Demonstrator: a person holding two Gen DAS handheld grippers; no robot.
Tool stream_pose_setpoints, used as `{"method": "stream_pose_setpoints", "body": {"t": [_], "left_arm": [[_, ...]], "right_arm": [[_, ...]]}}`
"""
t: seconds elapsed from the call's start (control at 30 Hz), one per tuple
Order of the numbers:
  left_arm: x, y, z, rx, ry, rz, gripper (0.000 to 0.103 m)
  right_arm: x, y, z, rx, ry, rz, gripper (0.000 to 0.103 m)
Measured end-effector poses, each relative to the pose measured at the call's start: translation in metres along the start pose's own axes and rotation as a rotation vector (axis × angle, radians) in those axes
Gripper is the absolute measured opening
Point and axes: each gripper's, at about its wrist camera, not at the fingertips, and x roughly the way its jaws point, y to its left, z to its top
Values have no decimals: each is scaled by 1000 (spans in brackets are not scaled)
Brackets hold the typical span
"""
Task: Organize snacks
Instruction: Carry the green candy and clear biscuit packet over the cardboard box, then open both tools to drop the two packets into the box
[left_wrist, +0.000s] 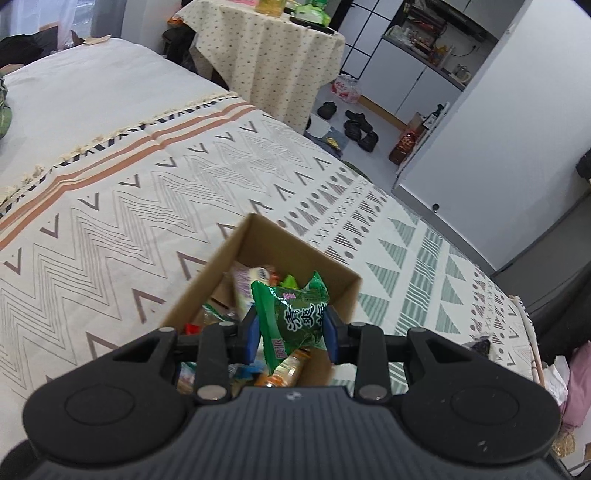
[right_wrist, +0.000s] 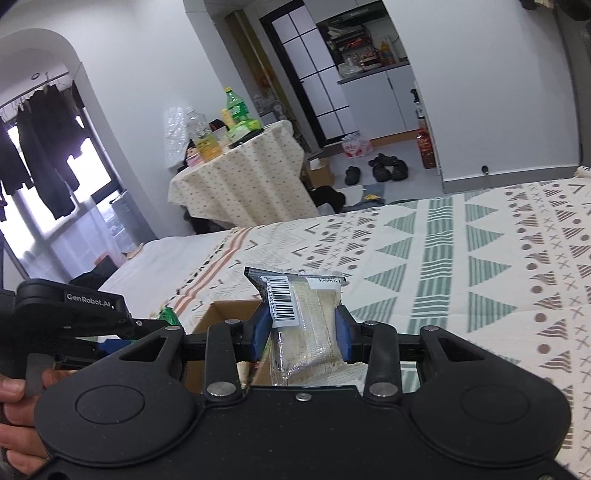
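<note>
Blue fingers (left_wrist: 250, 338) of the left gripper (left_wrist: 291, 334) are narrowed onto a green packet (left_wrist: 295, 317), held over the open box (left_wrist: 325, 266) on the bed (left_wrist: 110, 229), apparently for dropping among snacks already inside. A clear packet (right_wrist: 303, 314) is pinched likewise in the right gripper (right_wrist: 303, 334), just beyond the box's rim, seemingly awaiting its turn.
</note>
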Motion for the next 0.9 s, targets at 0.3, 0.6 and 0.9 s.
{"method": "stream_pose_setpoints", "body": {"t": [0.3,0.6,0.9], "left_arm": [[27,23,12,-37,26,-10,34],[51,42,25,-69,50,-6,51],[61,54,31,-48,66,-6,66]], "right_arm": [[14,23,-4,-44,28,12,36],[40,39,-9,-63,70,18,36],[72,50,-11,-73,107,5,36]]}}
